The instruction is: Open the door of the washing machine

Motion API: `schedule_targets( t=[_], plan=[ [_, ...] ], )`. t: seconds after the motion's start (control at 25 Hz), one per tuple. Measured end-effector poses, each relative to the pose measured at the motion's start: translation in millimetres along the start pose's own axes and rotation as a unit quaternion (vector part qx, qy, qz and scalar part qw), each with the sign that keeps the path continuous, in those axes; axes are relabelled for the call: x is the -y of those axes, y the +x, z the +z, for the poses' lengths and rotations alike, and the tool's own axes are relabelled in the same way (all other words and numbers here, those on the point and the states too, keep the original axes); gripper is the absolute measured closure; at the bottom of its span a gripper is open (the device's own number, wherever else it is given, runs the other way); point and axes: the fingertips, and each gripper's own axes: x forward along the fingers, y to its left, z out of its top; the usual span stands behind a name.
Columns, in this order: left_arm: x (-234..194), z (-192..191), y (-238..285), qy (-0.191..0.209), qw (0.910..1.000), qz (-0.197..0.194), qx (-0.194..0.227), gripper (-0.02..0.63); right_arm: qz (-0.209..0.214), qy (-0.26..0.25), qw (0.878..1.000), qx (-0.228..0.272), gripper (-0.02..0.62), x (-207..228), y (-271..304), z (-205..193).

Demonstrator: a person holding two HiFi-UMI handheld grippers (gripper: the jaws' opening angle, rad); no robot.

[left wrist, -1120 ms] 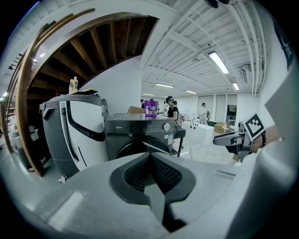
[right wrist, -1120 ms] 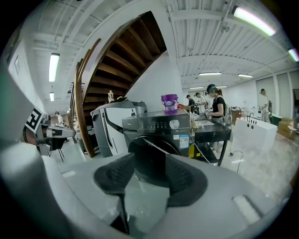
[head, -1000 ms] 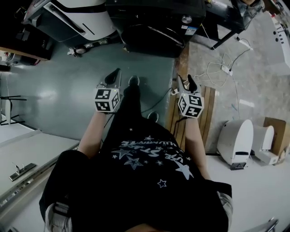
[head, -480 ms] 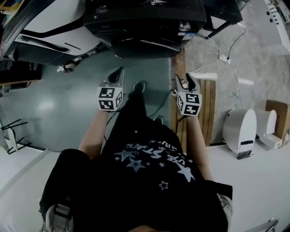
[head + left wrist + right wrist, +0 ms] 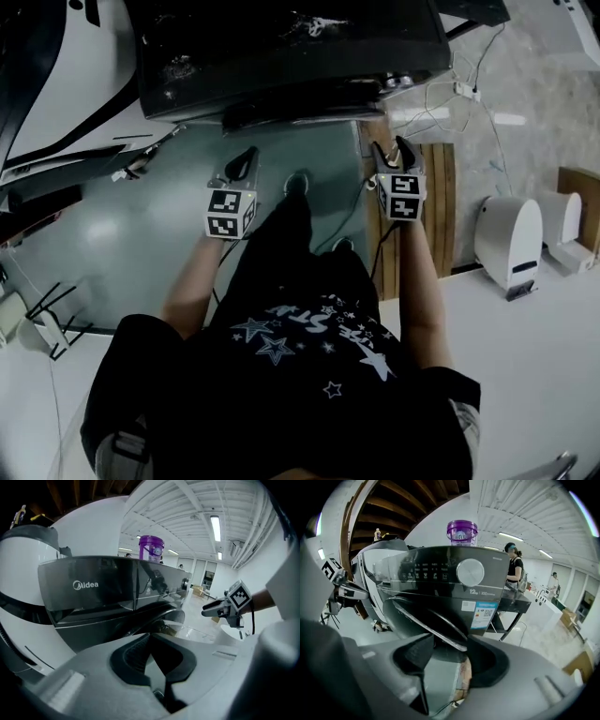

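Note:
A black front-loading washing machine stands just ahead of me, its round door facing me. The right gripper view shows that door with a chrome rim under the control panel. My left gripper hovers before the door's left side with its fingertips together and nothing in them. My right gripper is near the door's right side. Its jaws are opening and hold nothing, and the door rim lies beyond them. Each gripper shows in the other's view: the right gripper and the left gripper.
A purple tub sits on top of the machine. A white appliance is at the left. Wooden planks, cables with a power strip and white rounded units lie at the right. A person stands behind by a dark table.
Both grippers have moved forward and down toward the washing machine. It now fills more of the top of the head view.

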Motion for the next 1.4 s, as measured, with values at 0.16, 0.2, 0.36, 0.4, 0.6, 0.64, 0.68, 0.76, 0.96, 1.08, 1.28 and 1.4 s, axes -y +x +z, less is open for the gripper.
schedule_targets(
  t=[0.16,0.2,0.36,0.4,0.6,0.64,0.68,0.76,0.96,1.08,1.28,1.4],
  plan=[
    [-21.5,-5.3,25.2,0.005,0.9998,-0.005,-0.017,0.594,0.005,-0.037,0.999,-0.032,0.356,5.4,47.5,3.1],
    [-25.9,-6.3,30.4,0.007,0.9997,-0.004,-0.022,0.594,0.009,-0.051,0.998,-0.041,0.356,6.6,57.8,2.5],
    [-33.1,-12.0,44.1,0.019,0.9991,-0.01,-0.036,0.594,0.028,-0.124,0.989,-0.077,0.356,11.6,92.7,-4.5],
    [-33.0,-14.2,45.7,0.024,0.9988,-0.013,-0.04,0.594,0.029,-0.141,0.986,-0.084,0.356,13.0,99.8,-6.0],
    [-31.6,-27.4,48.5,0.038,0.9971,-0.027,-0.06,0.594,0.045,-0.204,0.972,-0.106,0.356,11.6,124.3,-10.9],
    [-31.6,-29.6,49.1,0.037,0.997,-0.028,-0.062,0.594,0.051,-0.214,0.969,-0.111,0.356,9.6,127.3,-12.6],
    [-31.7,-31.6,49.5,0.037,0.9968,-0.029,-0.064,0.594,0.056,-0.222,0.967,-0.114,0.356,7.4,129.5,-14.1],
    [-31.8,-36.1,49.4,0.035,0.9967,-0.029,-0.067,0.594,0.06,-0.228,0.965,-0.117,0.371,3.9,131.5,-16.3],
    [-35.8,-43.5,46.5,0.026,0.997,-0.019,-0.07,0.594,0.047,-0.224,0.968,-0.104,0.371,3.6,129.7,-17.8],
    [-36.1,-44.9,43.4,0.035,0.997,-0.015,-0.067,0.594,0.048,-0.217,0.969,-0.108,0.371,1.5,125.6,-22.2],
    [-25.5,-46.8,32.9,0.04,0.9975,-0.009,-0.057,0.594,0.036,-0.192,0.975,-0.103,0.371,-4.5,107.5,-39.8],
    [-13.3,-54.3,22.6,0.042,0.9977,-0.006,-0.054,0.594,0.026,-0.176,0.979,-0.096,0.373,-10.3,94.9,-52.5]
  ],
)
